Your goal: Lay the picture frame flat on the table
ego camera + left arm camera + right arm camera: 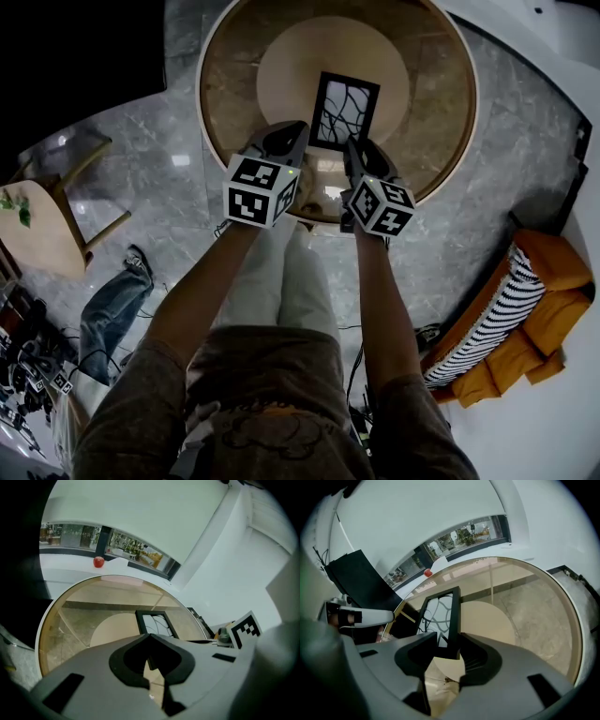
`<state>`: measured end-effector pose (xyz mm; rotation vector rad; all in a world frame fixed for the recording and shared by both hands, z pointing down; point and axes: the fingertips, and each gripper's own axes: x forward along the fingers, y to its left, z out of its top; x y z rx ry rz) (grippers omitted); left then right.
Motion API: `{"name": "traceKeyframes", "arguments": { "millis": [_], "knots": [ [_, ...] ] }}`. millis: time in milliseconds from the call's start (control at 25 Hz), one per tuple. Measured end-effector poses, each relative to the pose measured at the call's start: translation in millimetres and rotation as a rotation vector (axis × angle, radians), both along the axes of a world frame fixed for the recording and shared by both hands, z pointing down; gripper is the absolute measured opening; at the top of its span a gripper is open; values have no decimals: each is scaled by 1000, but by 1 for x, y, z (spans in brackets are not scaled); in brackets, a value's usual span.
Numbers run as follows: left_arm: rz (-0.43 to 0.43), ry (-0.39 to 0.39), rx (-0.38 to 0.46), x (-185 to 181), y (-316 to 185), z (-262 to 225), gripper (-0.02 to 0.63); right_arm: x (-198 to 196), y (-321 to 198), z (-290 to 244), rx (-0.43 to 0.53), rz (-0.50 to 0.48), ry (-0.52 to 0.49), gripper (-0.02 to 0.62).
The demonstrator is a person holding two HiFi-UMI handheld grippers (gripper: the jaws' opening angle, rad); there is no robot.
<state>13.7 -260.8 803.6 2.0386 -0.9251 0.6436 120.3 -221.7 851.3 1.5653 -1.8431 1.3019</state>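
A black picture frame (pixel 344 111) with a white picture of dark curved lines lies on the round glass table (pixel 441 141), near its middle. It looks low and close to flat; I cannot tell if it rests fully on the glass. My right gripper (pixel 354 152) is at its near right corner. In the right gripper view that corner of the frame (pixel 440 616) sits between the wide-open jaws of the right gripper (pixel 444 641), with a gap on the left side. My left gripper (pixel 298 129) is beside the near left corner. The left gripper's (pixel 150 637) tips meet in front of the frame (pixel 157 623).
A pale round base (pixel 281 75) shows under the glass. A small wooden side table (pixel 37 230) stands at the left, an orange and striped seat (pixel 520 314) at the right. A person's jeans-clad leg (pixel 112 305) and cables lie on the floor. A red ball (pixel 98 562) sits on a far ledge.
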Motion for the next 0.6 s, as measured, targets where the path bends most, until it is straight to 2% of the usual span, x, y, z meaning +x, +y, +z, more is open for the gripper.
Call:
{"name": "traceKeyframes", "arguments": {
  "millis": [120, 600],
  "knots": [
    [-2, -1, 2, 0, 0, 0, 15, -2, 0, 0, -6, -21, 26, 161],
    [-15, 15, 3, 1, 1, -11, 15, 4, -1, -22, 33, 2, 50, 149]
  ]
}}
